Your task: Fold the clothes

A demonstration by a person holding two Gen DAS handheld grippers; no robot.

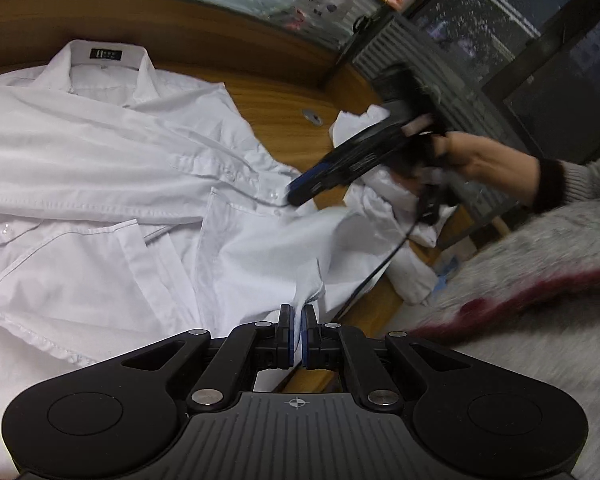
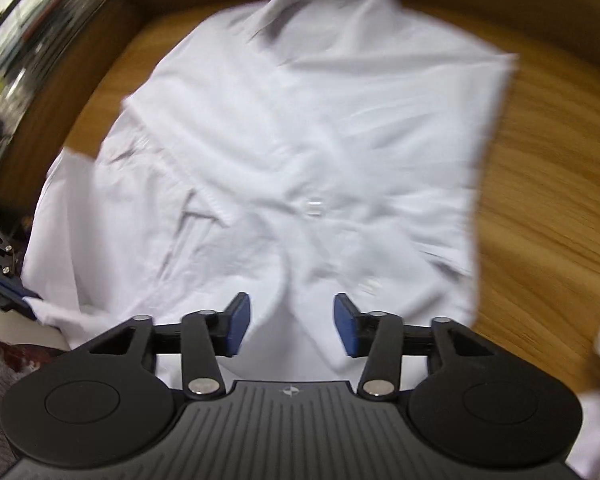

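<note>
A: Left wrist view first. Hard to make out?
B: Blurred grey sleeve at the right edge; white shirt cut off on the left. Left gripper clenched on a pinch of shirt hem. Right gripper hanging over the shirt's button placket, gripped by a hand; stance of its jaws unclear here. Shirt spread on a wooden table.
A: Right wrist view?
B: Badly smeared. Right gripper released, blue pads apart above the shirt, gripping nothing. Left gripper at the shirt's left edge, cloth in its pads.
</note>
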